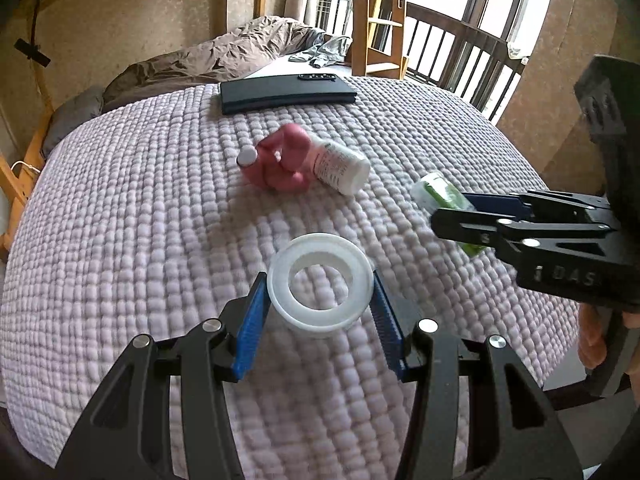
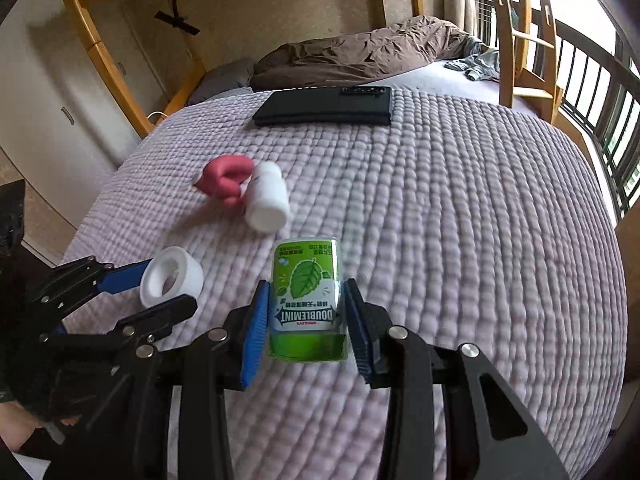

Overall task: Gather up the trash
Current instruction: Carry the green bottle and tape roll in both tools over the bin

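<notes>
My left gripper point(image 1: 318, 292) is shut on a white tape roll point(image 1: 320, 285), its blue pads against both sides; the gripper point(image 2: 168, 280) and roll point(image 2: 172, 276) also show at left in the right wrist view. My right gripper point(image 2: 306, 304) is shut on a green Doublemint container point(image 2: 306, 300), which also shows in the left wrist view point(image 1: 444, 200) with the right gripper point(image 1: 448, 210). A white pill bottle point(image 1: 340, 166) lies on its side against a pink object point(image 1: 280, 160) on the lilac quilted cover point(image 1: 160, 220).
A black flat case point(image 1: 286, 94) with a black phone on it lies at the far edge of the cover. Beyond are a brown duvet point(image 1: 208, 60), a wooden ladder point(image 1: 376, 20) and a railing point(image 1: 460, 52). The cover's edges drop off left and right.
</notes>
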Action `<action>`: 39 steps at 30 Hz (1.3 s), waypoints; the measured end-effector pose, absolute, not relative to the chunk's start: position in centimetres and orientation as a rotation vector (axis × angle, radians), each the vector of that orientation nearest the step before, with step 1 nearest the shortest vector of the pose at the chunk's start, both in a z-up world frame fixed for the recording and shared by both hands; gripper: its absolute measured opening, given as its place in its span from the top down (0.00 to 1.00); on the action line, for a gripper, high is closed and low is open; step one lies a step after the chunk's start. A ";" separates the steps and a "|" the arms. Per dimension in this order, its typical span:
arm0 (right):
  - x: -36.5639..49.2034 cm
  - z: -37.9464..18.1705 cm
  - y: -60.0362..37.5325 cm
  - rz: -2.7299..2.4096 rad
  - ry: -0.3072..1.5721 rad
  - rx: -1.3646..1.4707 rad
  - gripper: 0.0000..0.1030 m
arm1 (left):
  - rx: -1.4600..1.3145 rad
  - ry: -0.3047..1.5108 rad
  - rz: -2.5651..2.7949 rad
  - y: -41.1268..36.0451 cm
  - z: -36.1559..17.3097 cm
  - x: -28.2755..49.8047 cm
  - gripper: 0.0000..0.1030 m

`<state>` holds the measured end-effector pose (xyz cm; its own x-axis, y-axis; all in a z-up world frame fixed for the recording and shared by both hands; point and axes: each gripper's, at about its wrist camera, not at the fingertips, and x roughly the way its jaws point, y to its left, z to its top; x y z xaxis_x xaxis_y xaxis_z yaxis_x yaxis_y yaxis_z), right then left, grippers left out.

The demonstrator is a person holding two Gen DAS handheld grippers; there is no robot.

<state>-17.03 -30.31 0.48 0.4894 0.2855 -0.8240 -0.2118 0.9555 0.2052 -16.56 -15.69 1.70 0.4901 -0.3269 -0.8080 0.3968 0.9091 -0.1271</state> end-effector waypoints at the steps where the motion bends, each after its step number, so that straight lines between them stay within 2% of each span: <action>1: -17.6 0.5 -30.4 0.303 1.017 0.085 0.64 | 0.080 0.967 -0.441 -15.6 1.7 -16.9 0.50; 19: -27.4 1.0 -29.0 0.261 1.020 0.201 0.64 | 0.013 0.983 -0.381 -12.2 2.4 -22.7 0.50; 39: -34.5 1.1 -28.0 0.294 1.045 0.313 0.64 | -0.042 1.024 -0.353 -10.2 2.4 -28.8 0.50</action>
